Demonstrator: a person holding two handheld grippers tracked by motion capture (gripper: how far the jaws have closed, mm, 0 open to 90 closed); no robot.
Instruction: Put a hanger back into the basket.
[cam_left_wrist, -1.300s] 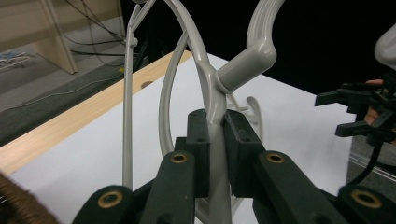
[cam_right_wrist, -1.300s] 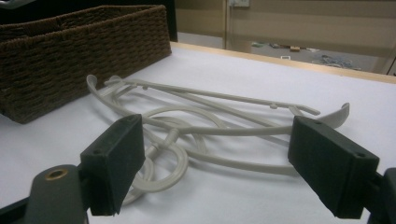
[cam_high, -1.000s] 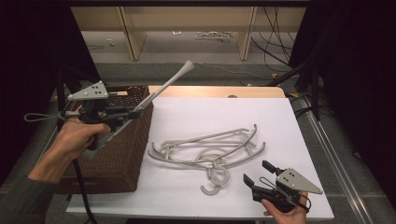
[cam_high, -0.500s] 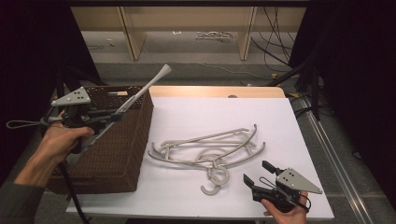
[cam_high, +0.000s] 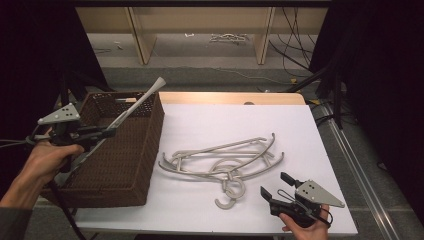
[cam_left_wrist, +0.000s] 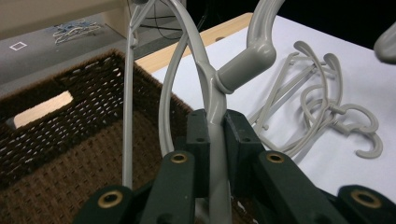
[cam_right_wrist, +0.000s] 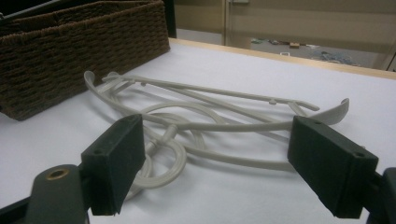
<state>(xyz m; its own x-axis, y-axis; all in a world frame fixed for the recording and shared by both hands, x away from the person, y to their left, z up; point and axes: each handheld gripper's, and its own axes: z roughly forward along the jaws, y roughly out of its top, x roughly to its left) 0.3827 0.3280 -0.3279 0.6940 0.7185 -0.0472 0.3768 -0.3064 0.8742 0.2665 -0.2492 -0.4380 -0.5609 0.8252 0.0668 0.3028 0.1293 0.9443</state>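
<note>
My left gripper (cam_high: 107, 133) is shut on a grey plastic hanger (cam_high: 141, 101), which slants up and to the right above the brown wicker basket (cam_high: 150, 150). In the left gripper view the jaws clamp the hanger (cam_left_wrist: 215, 93) at its neck, over the basket (cam_left_wrist: 56, 154). Two or three more grey hangers (cam_high: 225, 157) lie tangled on the white table top. My right gripper (cam_high: 276, 185) rests open near the front edge, to the right of their hooks. Its own view looks across the tangled hangers (cam_right_wrist: 210, 121) between its wide-apart pads (cam_right_wrist: 114, 163).
The basket (cam_right_wrist: 70, 51) stands at the left of the white table (cam_high: 240, 120). Beyond the table's wooden far edge lie a grey floor, shelf uprights (cam_high: 262, 35) and cables (cam_high: 295, 55). Dark curtains close in both sides.
My left hand has carried the hanger leftward and down, from the basket's right rim to over its inside. The right gripper and the pile have not moved.
</note>
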